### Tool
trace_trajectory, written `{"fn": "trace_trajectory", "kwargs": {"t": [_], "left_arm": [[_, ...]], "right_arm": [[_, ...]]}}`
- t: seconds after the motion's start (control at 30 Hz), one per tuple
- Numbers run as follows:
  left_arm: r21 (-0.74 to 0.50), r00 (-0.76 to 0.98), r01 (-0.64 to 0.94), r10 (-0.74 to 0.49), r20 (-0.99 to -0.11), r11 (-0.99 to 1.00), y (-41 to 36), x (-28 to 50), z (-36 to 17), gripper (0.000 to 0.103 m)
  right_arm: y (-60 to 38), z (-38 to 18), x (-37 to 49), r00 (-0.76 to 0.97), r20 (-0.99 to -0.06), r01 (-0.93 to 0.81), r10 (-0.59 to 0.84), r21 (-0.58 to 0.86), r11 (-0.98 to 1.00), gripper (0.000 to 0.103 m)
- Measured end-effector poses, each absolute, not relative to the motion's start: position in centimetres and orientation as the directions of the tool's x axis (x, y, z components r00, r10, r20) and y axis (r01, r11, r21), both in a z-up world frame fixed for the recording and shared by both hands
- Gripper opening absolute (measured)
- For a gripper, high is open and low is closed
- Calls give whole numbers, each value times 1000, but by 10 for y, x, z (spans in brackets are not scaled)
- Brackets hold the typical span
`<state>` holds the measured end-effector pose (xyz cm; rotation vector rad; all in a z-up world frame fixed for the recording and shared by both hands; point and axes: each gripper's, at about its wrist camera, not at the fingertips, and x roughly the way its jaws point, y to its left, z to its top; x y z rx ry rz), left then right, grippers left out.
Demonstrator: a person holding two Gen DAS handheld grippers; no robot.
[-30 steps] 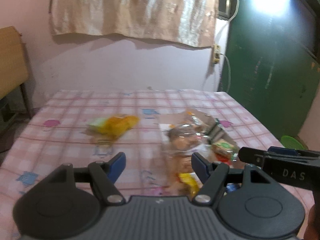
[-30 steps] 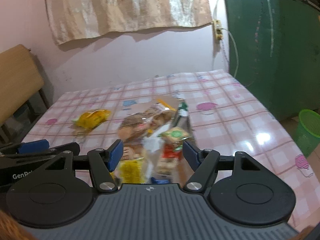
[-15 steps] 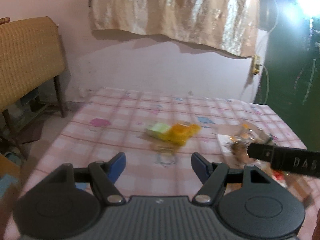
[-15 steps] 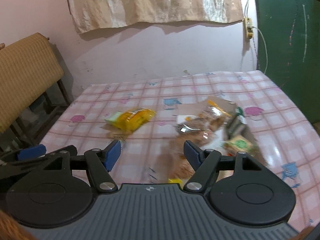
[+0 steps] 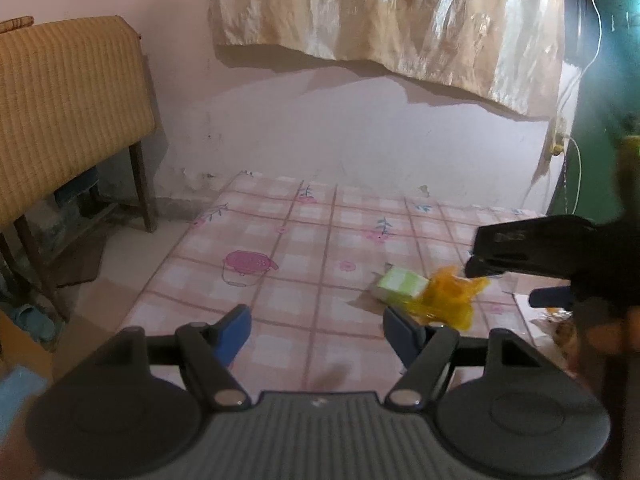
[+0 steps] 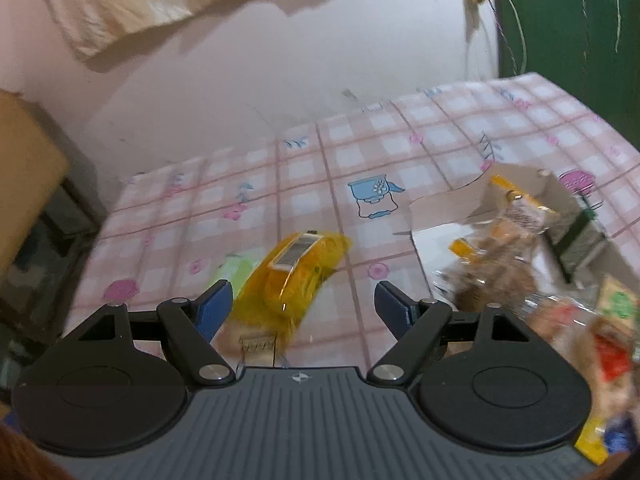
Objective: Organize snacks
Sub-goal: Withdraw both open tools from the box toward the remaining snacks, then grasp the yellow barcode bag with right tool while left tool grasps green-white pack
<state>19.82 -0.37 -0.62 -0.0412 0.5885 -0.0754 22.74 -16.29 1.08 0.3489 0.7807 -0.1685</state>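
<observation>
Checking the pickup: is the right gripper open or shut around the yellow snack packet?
Open. The right gripper jaws, just widened, stand clear on both sides of the yellow snack packet.

Both wrist views look forward and down over the checked counter [image 5: 304,264] toward the pink wall [image 5: 360,140]. Right view sits nearer. Shared: yellow packet [image 5: 448,296] [image 6: 300,276], wall, hanging cloth [image 5: 380,12].
</observation>
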Motion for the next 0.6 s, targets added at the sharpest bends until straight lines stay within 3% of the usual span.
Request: {"fn": "trace_trajectory", "kwargs": {"t": [0.23, 0.27, 0.33, 0.6], "left_arm": [[-50, 821, 99, -110, -560, 994, -13, 241, -23, 82], [-41, 823, 107, -112, -557, 993, -16, 248, -25, 84], [-33, 822, 141, -136, -553, 989, -21, 260, -30, 91], [60, 785, 322, -231, -575, 945, -63, 304, -58, 101]], "right_arm": [[-153, -36, 291, 616, -787, 308, -42, 192, 932, 95], [-153, -41, 293, 599, -800, 297, -32, 184, 937, 88], [-150, -42, 287, 591, -806, 252, -7, 176, 952, 37], [-172, -31, 234, 633, -774, 213, -14, 157, 964, 38]]}}
